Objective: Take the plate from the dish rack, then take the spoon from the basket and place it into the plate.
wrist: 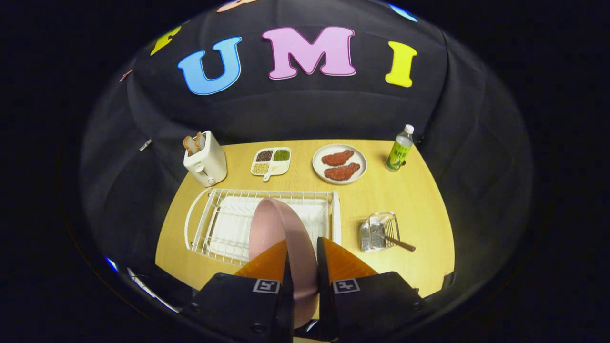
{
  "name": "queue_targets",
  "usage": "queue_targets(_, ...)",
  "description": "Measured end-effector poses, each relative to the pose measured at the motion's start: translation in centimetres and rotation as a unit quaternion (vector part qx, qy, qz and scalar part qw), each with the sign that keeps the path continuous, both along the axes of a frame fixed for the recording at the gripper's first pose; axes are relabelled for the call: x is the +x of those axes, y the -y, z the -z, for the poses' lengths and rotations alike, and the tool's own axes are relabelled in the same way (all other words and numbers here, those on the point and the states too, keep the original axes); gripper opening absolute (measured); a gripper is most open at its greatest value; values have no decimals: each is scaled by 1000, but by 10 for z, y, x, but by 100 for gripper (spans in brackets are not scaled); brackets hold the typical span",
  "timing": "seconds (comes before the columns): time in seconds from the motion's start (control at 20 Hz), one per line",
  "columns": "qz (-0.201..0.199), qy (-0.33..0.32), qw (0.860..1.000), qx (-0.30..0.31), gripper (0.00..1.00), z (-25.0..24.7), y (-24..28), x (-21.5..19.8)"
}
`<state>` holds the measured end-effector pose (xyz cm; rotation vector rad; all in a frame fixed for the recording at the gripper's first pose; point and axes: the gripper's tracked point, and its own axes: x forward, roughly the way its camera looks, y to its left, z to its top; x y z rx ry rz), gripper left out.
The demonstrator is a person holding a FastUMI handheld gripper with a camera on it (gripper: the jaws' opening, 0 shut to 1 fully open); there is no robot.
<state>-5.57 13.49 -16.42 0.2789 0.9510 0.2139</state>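
A pink plate (pixel 276 224) stands on edge between my fingers, its rim running up from them over the white wire dish rack (pixel 209 224). My gripper (pixel 302 247) is shut on the plate's rim, one finger on each face. The plate is lifted above the rack's right half. To the right of the rack stands a small wire basket (pixel 376 231) on the wooden table (pixel 405 190). A spoon (pixel 398 243) with a brown handle leans in it, its handle sticking out to the right.
At the table's back stand a white toaster (pixel 206 159) with bread slices, a divided dish (pixel 271 162) of grains, a white plate (pixel 339 163) with two meat pieces, and a green bottle (pixel 399 148). Bare tabletop lies between rack and basket.
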Motion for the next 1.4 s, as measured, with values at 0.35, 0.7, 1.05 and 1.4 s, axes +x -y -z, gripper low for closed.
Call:
queue_targets(0.35, 24, -57, 995, 76, 25, 54, 30, -95)
queue_targets(0.7, 46, -101, 987, 117, 26, 150, 11, -121)
queue_targets(1.05, 67, -120, 978, 155, 25, 200, -20, -116)
queue_targets(1.4, 59, -123, 982, 133, 31, 226, -29, -108)
